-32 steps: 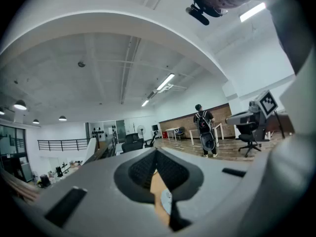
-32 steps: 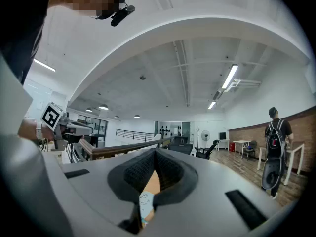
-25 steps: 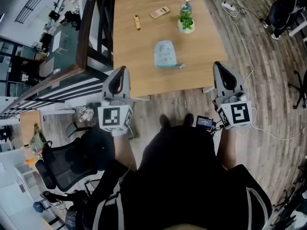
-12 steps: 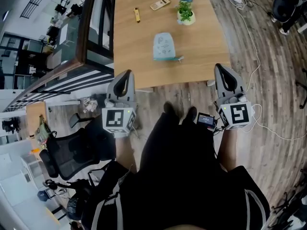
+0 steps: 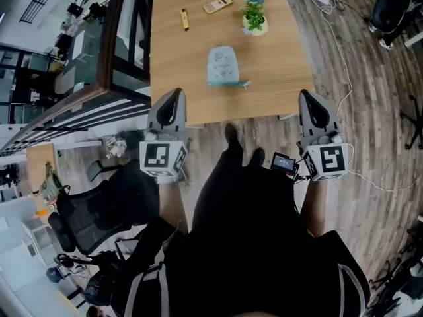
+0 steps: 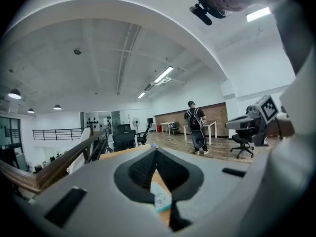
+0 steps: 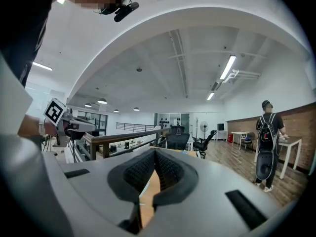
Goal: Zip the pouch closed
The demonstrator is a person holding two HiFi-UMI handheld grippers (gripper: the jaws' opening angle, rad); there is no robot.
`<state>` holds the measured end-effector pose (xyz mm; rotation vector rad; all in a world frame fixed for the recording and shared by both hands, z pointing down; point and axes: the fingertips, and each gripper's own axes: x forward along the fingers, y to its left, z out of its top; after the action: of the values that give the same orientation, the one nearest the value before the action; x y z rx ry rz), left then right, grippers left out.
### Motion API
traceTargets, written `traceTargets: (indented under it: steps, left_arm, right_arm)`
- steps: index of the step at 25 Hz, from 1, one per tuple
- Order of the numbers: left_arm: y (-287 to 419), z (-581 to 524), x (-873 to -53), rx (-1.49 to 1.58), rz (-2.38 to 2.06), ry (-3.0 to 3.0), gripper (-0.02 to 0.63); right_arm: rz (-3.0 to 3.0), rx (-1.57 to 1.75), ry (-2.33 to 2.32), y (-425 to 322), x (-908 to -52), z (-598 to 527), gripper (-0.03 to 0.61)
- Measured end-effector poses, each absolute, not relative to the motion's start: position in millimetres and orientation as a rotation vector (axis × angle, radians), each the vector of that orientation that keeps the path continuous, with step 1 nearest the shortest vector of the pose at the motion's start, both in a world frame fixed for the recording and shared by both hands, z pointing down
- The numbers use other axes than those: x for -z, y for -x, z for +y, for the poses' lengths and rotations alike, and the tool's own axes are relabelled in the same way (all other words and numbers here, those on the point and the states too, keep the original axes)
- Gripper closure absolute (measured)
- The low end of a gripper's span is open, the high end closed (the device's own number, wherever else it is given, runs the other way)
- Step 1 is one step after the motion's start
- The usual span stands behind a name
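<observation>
A light blue pouch (image 5: 223, 66) lies flat on the wooden table (image 5: 277, 78), near its front edge, with the zipper end toward me. My left gripper (image 5: 170, 101) is held before the table's front left corner and my right gripper (image 5: 310, 101) off its front right corner. Both are well short of the pouch and touch nothing. In the left gripper view the left gripper (image 6: 156, 149) has its jaws together with nothing held, and the pouch (image 6: 160, 197) shows through the gap beneath them. The right gripper (image 7: 155, 152) is likewise shut and holds nothing.
Farther back on the table stand a small potted plant (image 5: 254, 20), a calculator (image 5: 217, 4) and a small yellow object (image 5: 184, 19). A railing (image 5: 112, 58) runs along the table's left side. A black office chair (image 5: 92, 220) stands at lower left, and cables (image 5: 344, 65) lie on the floor at right.
Both grippers have sunk a little and drawn nearer to the table's front edge. Their jaws stay together. The pouch has not moved on the table.
</observation>
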<state>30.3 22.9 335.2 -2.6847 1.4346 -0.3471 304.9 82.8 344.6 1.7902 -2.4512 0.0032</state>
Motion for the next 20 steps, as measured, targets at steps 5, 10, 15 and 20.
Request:
traceTargets:
  steps: [5, 10, 15, 20]
  left_arm:
    - [-27, -11, -342, 0.326, 1.397, 2.724, 0.615]
    - [-4, -57, -342, 0.216, 1.445, 2.787, 0.615]
    - [1, -92, -359, 0.172, 1.405, 2.879, 0.615]
    - [-7, -109, -390, 0.172, 1.325, 2.996, 0.615]
  right_arm:
    - [-2.412, 0.007, -1.784, -299, -340, 57, 0.566]
    - [-2.374, 0.039, -1.722, -274, -336, 19, 0.566]
    - [-2.349, 0.015, -1.642, -238, -349, -18, 0.566]
    - [-2.317, 0.011, -1.601, -218, -358, -45, 0.566]
